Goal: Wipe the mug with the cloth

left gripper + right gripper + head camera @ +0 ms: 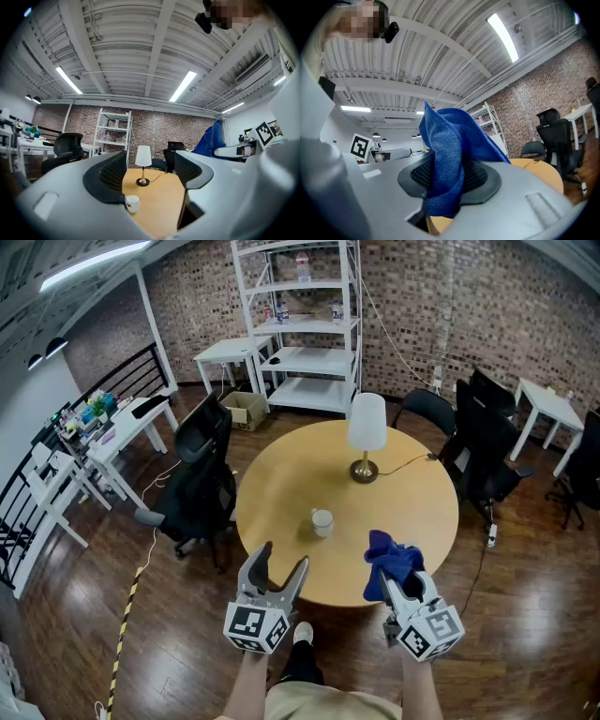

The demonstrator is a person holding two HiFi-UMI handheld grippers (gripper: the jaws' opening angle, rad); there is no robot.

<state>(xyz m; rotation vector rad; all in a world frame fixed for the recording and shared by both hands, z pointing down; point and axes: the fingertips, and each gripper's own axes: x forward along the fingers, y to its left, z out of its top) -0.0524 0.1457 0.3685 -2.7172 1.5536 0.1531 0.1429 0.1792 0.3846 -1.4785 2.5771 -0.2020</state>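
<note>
- Left claw (284,558): jaws spread wide, nothing between them. It is held level over the near edge of the counter (281,486) and aimed across it.
- Right claw (395,579): jaws closed on the cloth (391,558). It is held level at the near right edge of the counter, well apart from the left claw.
- Cloth: blue, nubbly weave, bunched. One fold is pinched between the ribbed pads, and the rest stands up and spills forward over the jaw tips.
- Mug (322,521): white, upright, alone near the middle of the counter. It is ahead of the left claw and apart from both claws. In the left gripper view it sits low between the open jaws, just beside the left one. There is a small dark mark on its side, possibly a print, too small to make out.
- Counter: round, light wood top.
- Lamp (365,435): white shade, brass-coloured base, standing beyond the mug. Its cord trails off the right side.
- Office chair (201,476): black, at the counter's left edge.
- Shelf unit (302,326): white, against the brick wall at the back.
</note>
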